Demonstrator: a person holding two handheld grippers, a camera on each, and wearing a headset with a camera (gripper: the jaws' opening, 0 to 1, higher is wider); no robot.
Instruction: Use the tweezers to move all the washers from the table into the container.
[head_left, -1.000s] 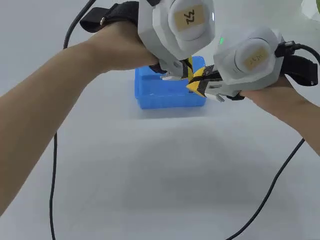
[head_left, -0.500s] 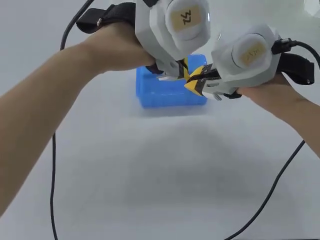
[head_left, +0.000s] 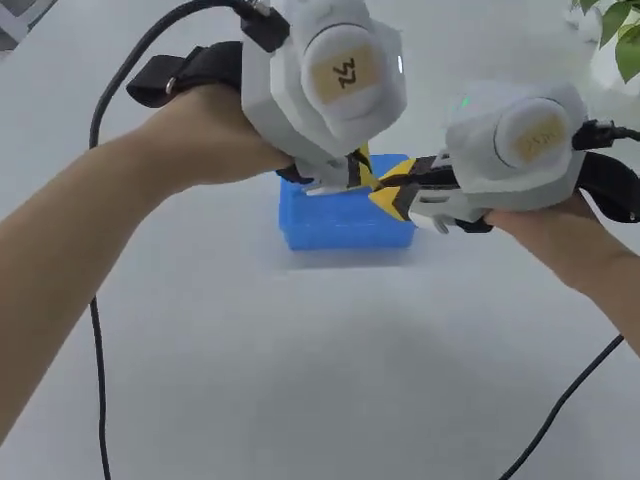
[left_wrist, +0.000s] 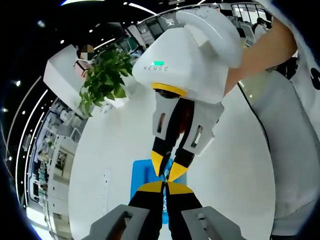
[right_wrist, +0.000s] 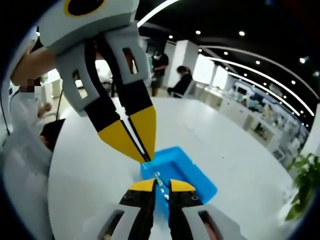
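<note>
Thin, springy, probably slippery tweezers (right_wrist: 155, 175), pinched by left tongs (right_wrist: 144, 157) and right tongs (right_wrist: 162, 184) above the container (right_wrist: 200, 182); best held mid-arm, gently.

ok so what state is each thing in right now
left gripper: shut on the tweezers
tweezers: held, tip above the container
right gripper: jaws narrow around the tweezers' tip, grip unclear
container: open-topped, upright on the table, contents unclear

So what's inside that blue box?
Only blue floor shows in the blue container; the left gripper and right gripper cover the rest, so any contents there are hidden.
</note>
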